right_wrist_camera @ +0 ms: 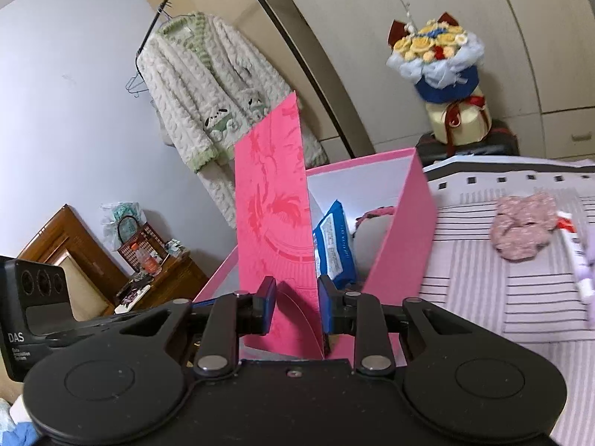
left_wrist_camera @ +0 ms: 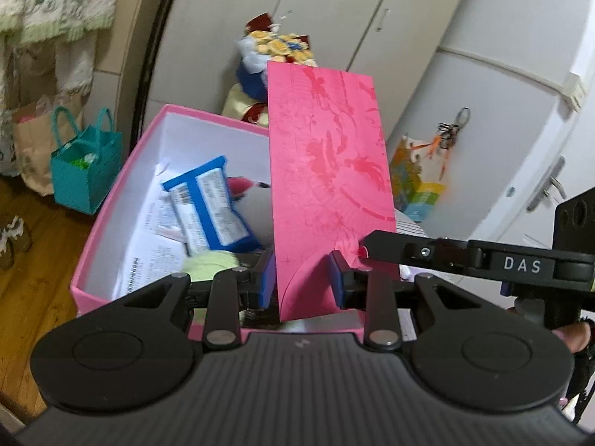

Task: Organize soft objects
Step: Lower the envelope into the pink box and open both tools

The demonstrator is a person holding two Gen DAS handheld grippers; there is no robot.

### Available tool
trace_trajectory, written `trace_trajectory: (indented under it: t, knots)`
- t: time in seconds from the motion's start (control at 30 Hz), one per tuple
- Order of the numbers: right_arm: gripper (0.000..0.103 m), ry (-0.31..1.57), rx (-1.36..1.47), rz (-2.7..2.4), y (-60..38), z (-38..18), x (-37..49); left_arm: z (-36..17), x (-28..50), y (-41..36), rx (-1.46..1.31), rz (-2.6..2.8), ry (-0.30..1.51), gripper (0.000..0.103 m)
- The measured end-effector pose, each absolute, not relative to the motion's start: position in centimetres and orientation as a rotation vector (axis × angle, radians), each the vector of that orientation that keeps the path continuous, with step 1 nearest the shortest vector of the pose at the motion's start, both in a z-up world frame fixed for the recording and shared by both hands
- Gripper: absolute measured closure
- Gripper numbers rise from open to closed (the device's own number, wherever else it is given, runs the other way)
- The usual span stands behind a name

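Observation:
A pink envelope (left_wrist_camera: 327,171) with a red pattern stands upright over an open pink box (left_wrist_camera: 111,200). My left gripper (left_wrist_camera: 301,278) is shut on the envelope's lower end, its blue pads pressing both sides. My right gripper (left_wrist_camera: 366,249) comes in from the right and nips the same envelope at its edge. In the right wrist view the envelope (right_wrist_camera: 271,200) sits between the shut pads of the right gripper (right_wrist_camera: 297,304), in front of the box (right_wrist_camera: 401,230). Inside the box lie a blue pack (left_wrist_camera: 212,208), papers and a pale green soft thing (left_wrist_camera: 210,264).
The box rests on a striped bed (right_wrist_camera: 502,297) with a pink floral cloth (right_wrist_camera: 520,230) and a tube (right_wrist_camera: 572,252). A teal bag (left_wrist_camera: 85,171) stands on the wooden floor. A flower bouquet (right_wrist_camera: 438,55), a hanging fluffy cardigan (right_wrist_camera: 208,104) and wardrobe doors lie behind.

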State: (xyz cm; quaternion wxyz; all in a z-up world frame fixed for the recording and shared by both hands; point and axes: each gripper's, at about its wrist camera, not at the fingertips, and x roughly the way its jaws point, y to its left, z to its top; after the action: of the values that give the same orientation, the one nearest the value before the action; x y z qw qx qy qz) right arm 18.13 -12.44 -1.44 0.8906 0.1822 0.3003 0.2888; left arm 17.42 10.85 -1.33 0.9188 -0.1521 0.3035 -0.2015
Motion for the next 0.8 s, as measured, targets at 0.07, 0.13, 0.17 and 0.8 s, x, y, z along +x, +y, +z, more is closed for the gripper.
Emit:
trace_trajectory:
  t: [0.07,0.13,0.17,0.8]
  knots:
    - [0.073,0.637,0.384,0.602,-11.5,-1.8,19.3,-1.6,18.4,11.4,-0.311,-0.4,0.634,0.074]
    - [0.073,0.652,0.383,0.599,-10.7,-2.2,20.4,-1.9,19.2,11.9,-0.306,-0.384,0.642,0.074]
    - [0.073,0.659,0.378,0.596,-10.3,-2.4,20.8,-2.1,19.7,12.2,-0.304,-0.377,0.647,0.074]
    - [0.062,0.563,0.089,0.517,-9.1,-2.5,18.7,-2.9,19.9,14.3,-0.26,-0.327,0.658,0.057]
